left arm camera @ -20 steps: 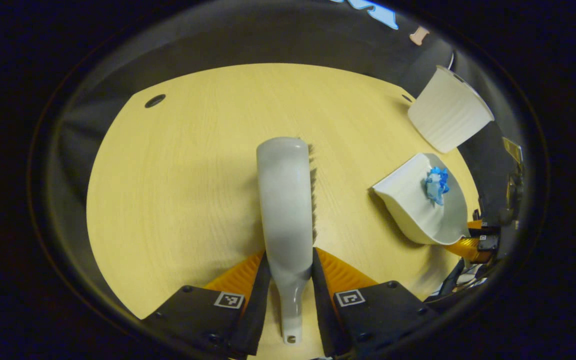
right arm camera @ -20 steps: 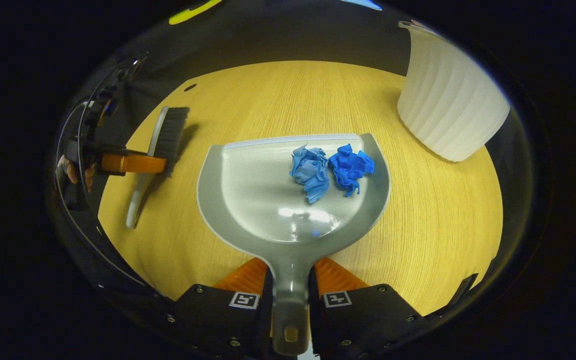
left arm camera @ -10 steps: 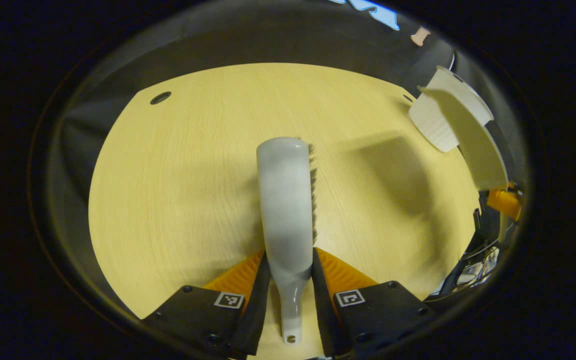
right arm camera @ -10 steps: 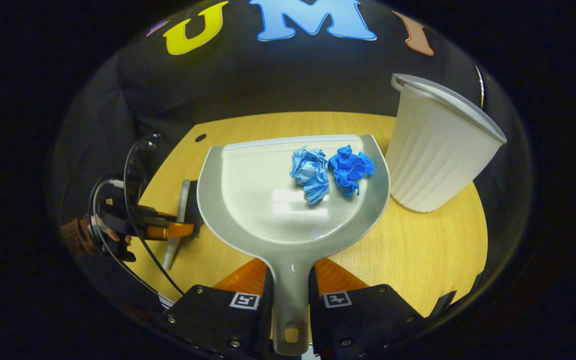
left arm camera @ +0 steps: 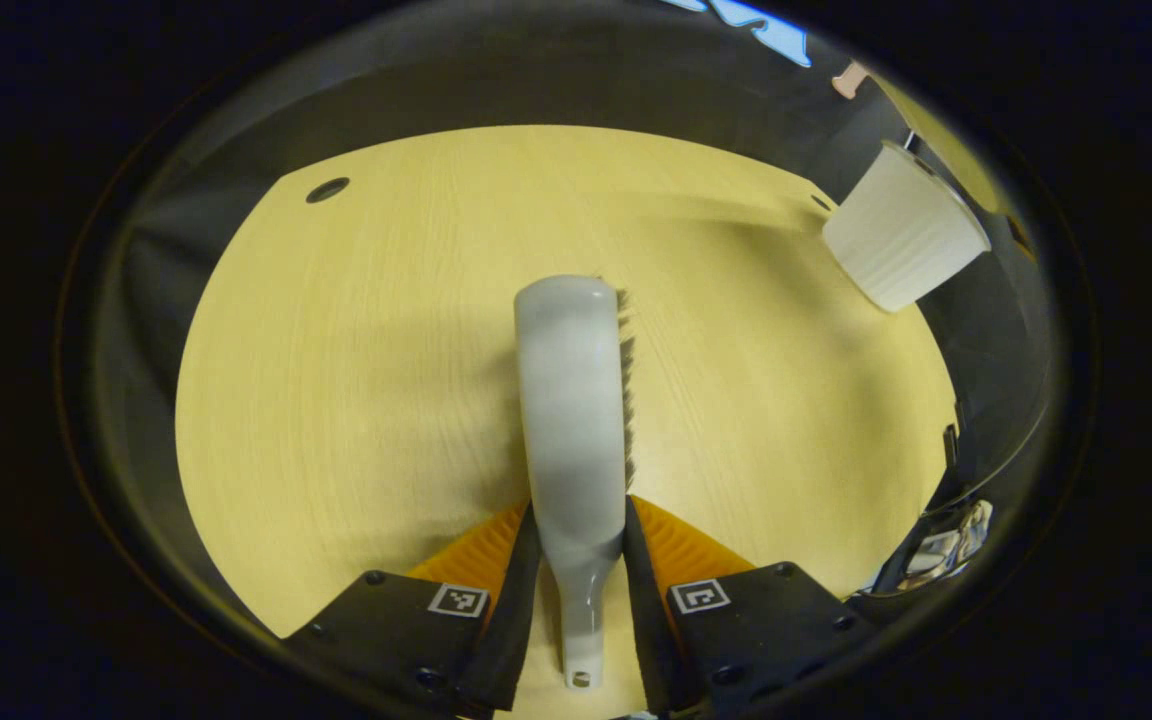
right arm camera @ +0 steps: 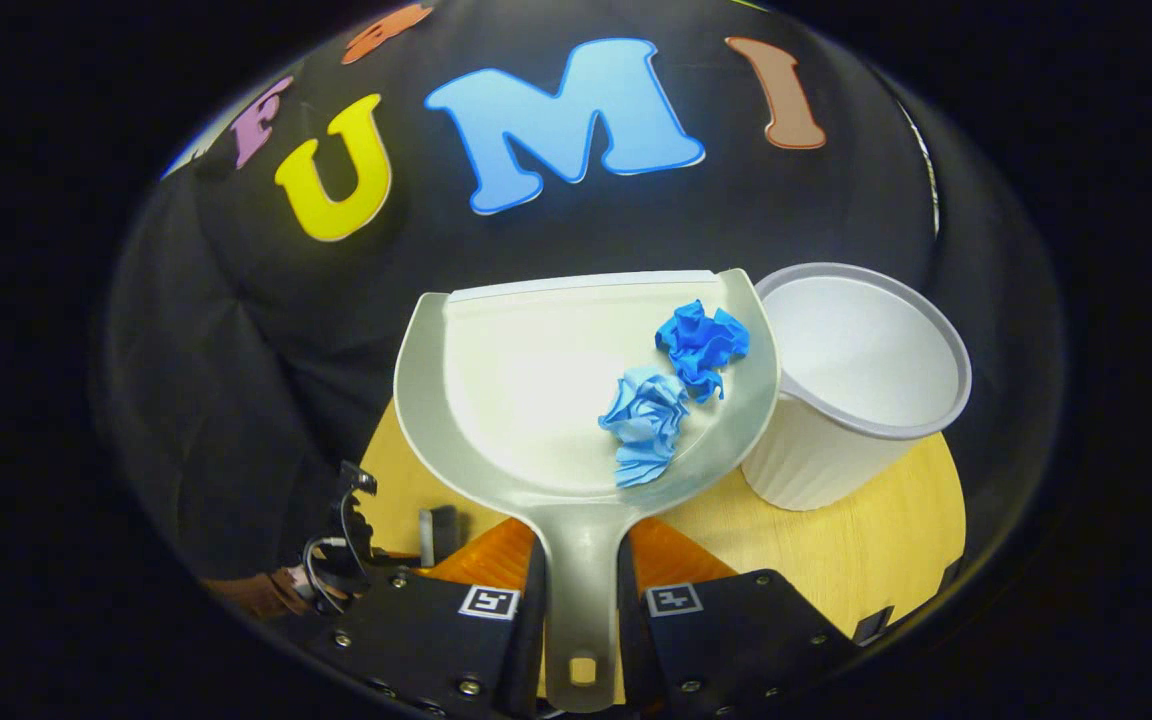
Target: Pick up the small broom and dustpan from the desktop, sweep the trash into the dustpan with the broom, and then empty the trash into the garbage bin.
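My left gripper (left arm camera: 576, 560) is shut on the handle of the small white broom (left arm camera: 572, 400), which lies low over the wooden desktop (left arm camera: 356, 350) with its dark bristles on the right side. My right gripper (right arm camera: 577, 590) is shut on the handle of the grey dustpan (right arm camera: 526, 390), raised high above the desk. Two crumpled blue paper balls sit in the pan: a light one (right arm camera: 644, 420) near the middle and a darker one (right arm camera: 701, 345) by the right rim. The white ribbed garbage bin (right arm camera: 856, 385) stands just right of the pan, and at the far right (left arm camera: 901, 240) in the left gripper view.
A small round hole (left arm camera: 326, 189) sits near the desktop's far left corner. A hand with cables (right arm camera: 321, 570) shows low at the left of the right gripper view. The booth's black cloth wall (right arm camera: 586, 220) rises behind the desk.
The right gripper has lifted the dustpan higher and tilted it back beside the bin; the light blue ball slid toward the handle. The broom and left gripper stayed put.
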The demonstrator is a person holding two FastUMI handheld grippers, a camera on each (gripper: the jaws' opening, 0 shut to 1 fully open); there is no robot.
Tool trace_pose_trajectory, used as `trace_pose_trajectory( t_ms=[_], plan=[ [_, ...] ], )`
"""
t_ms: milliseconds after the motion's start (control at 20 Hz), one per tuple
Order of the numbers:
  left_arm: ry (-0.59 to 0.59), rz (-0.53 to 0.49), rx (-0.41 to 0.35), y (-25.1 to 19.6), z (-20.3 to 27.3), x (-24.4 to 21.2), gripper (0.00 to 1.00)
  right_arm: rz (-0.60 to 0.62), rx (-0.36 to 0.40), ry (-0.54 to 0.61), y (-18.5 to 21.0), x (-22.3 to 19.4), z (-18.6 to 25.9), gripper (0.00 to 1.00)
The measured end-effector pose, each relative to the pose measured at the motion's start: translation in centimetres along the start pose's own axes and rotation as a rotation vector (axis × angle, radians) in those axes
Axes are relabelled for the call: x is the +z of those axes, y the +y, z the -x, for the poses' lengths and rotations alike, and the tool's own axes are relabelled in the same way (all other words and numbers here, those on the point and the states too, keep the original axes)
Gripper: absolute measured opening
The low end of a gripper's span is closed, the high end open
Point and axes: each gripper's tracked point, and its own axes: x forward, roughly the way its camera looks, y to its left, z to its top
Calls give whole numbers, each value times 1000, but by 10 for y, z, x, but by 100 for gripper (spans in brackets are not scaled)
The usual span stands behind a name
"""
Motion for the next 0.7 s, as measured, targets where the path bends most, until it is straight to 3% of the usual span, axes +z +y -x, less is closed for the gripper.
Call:
trace_pose_trajectory(
  t_ms=[200,300,350,400,600,700],
  plan=[
    [-2,-3,3,12,-31,-28,52,-296,126,-81,-28,46,23,31],
    [0,-21,18,20,-47,-42,52,-568,302,-144,-57,56,51,31],
    [1,-35,24,23,-54,-48,50,-741,426,-191,-66,63,57,31],
    [2,-41,26,24,-58,-51,50,-827,485,-217,-70,64,61,31],
    [2,-46,35,29,-71,-60,50,-1148,681,-342,-71,66,67,31],
    [2,-45,38,31,-75,-61,50,-1211,720,-381,-69,68,67,31]
  ],
)
